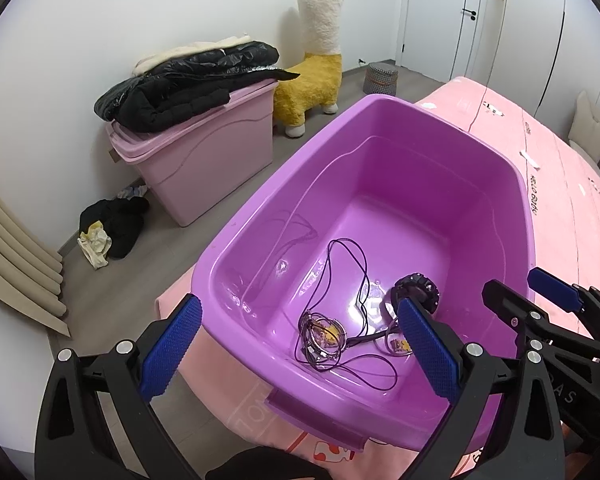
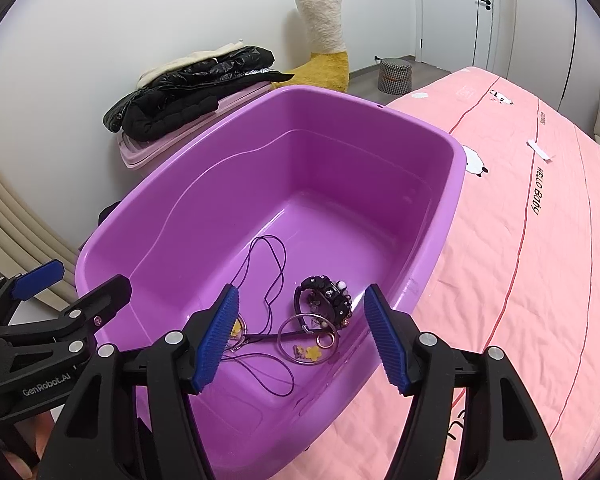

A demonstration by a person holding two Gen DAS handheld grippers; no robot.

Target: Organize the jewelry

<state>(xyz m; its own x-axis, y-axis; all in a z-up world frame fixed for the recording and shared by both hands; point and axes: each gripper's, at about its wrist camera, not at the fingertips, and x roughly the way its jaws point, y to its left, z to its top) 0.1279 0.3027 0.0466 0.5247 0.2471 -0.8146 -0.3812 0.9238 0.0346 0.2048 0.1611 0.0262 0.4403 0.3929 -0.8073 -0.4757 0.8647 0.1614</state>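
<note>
A purple plastic tub (image 1: 284, 168) (image 2: 172, 168) stands on a pink bedspread (image 2: 520, 240). On its floor lie a thin dark cord necklace (image 1: 364, 270) (image 2: 283, 258), a black beaded bracelet (image 1: 416, 290) (image 2: 326, 294) and two wire hoops with yellow flowers (image 1: 324, 334) (image 2: 308, 340). My left gripper (image 1: 300, 346) (image 2: 76, 280) hovers over the tub's near end, open, with nothing between its blue pads. Beside it, my right gripper (image 2: 302, 340) (image 1: 520, 286) hangs above the bracelet and hoops, open and holding nothing.
A pink lidded storage box (image 1: 204, 160) with a black jacket (image 1: 180, 84) on it stands by the wall. Beyond it are a yellow-and-white plush animal (image 1: 316, 76) and a checked basket (image 2: 394, 76). Clothes (image 1: 112, 228) lie on the floor.
</note>
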